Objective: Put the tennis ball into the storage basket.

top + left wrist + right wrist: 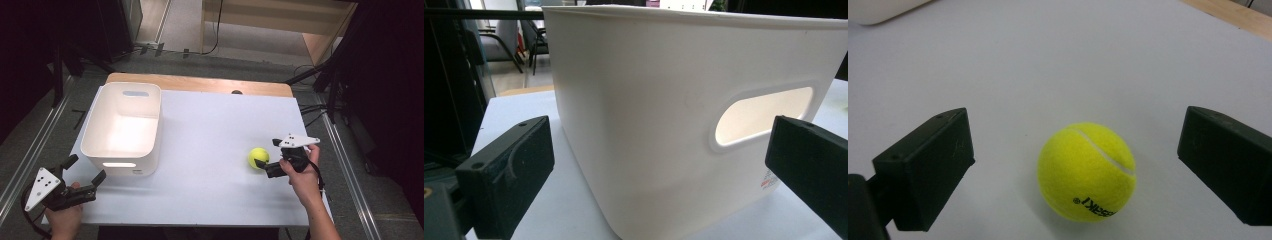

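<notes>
Yellow ball (1087, 171) between open tool (1075, 165) jaws

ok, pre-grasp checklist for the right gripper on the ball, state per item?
1. Right gripper open: ok, jaws spread wider than the tennis ball.
2. Ball between the jaws: ok, roughly centred in the right gripper view, touching neither jaw.
3. Ball at rest on the table: ok, it sits on the white surface with nothing against it.
4. Bin ready to receive: ok, upright, nothing seen inside in the high view.
5. Left gripper out of the way: ok, open, at the bin's near corner, holding nothing.
6. Jaw depth past the ball's middle: cannot tell.
</notes>
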The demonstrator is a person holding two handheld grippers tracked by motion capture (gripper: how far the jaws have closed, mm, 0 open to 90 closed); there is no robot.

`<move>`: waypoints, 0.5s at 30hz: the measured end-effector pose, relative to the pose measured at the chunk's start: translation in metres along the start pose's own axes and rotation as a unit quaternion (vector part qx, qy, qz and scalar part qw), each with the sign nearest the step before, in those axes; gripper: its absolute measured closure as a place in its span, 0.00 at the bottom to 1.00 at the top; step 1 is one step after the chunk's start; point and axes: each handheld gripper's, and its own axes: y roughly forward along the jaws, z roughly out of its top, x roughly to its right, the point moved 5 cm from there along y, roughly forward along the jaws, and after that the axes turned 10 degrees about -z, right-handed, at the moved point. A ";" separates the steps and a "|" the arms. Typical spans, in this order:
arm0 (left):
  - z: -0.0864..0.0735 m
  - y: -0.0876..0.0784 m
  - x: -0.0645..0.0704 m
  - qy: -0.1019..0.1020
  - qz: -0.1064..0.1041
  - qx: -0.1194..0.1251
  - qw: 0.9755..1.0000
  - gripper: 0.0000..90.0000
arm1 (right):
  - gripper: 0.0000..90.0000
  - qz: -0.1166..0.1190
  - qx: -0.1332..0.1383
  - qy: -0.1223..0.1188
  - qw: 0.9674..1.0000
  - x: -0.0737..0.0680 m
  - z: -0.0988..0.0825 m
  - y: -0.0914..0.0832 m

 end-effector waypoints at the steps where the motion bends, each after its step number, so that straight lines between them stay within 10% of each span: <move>1: 0.000 0.000 0.000 0.000 -0.001 0.001 1.000 0.00 | 0.00 0.002 -0.004 -0.002 1.000 0.000 0.000 0.002; 15: 0.000 0.000 0.000 0.000 -0.002 0.003 1.000 0.00 | 0.00 0.022 -0.059 -0.019 0.998 -0.004 0.005 0.019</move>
